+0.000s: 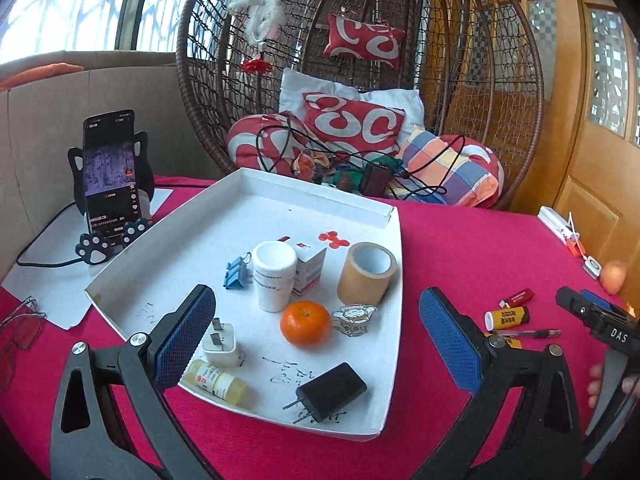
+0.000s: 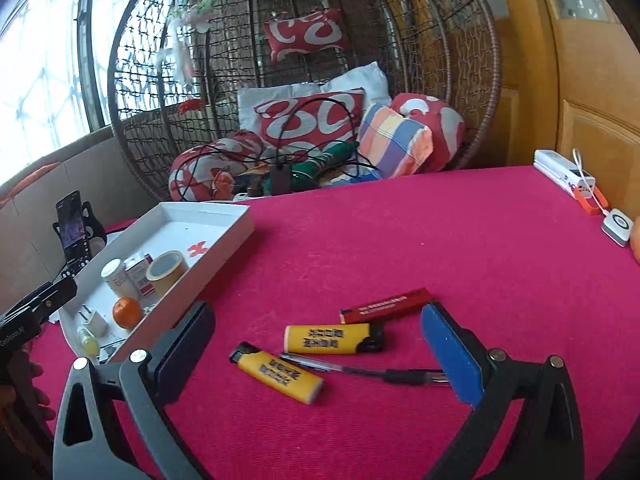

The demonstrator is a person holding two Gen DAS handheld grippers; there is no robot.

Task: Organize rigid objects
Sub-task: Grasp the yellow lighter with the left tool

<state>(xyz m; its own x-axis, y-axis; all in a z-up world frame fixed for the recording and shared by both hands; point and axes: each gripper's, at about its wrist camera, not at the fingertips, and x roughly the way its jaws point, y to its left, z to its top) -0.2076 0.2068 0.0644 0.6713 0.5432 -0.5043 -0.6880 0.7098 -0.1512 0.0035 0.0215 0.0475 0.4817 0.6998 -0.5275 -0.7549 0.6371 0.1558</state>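
A: Obs. — white tray [image 1: 384, 216] sits on the red worktop [image 2: 400, 240], its near corner just short of the worktop's near edge. Wide bare cloth to the tray's right, out to the far edge by the wicker chair [image 2: 460, 80].

B: Tray contents: orange [image 1: 306, 323], tape roll [image 1: 366, 274], white bottle [image 1: 273, 276], black charger [image 1: 332, 390], white plug [image 1: 219, 345]. Crowded toward the near half; far half open.

A: Outside the tray, on the cloth: two yellow lighters [image 2: 332, 338] [image 2: 278, 376], a pen [image 2: 360, 370] touching both, a red box [image 2: 386, 305] just behind.

B: Hard to read: print on the lighters blurs. Small yellow vial [image 1: 218, 382] partly hidden behind a finger.

A: Left gripper [image 1: 316, 340] hovers over the tray's near edge, fingers spread wide, nothing between them. Right gripper [image 2: 316, 354] hangs low over the lighters, fingers equally wide, empty.
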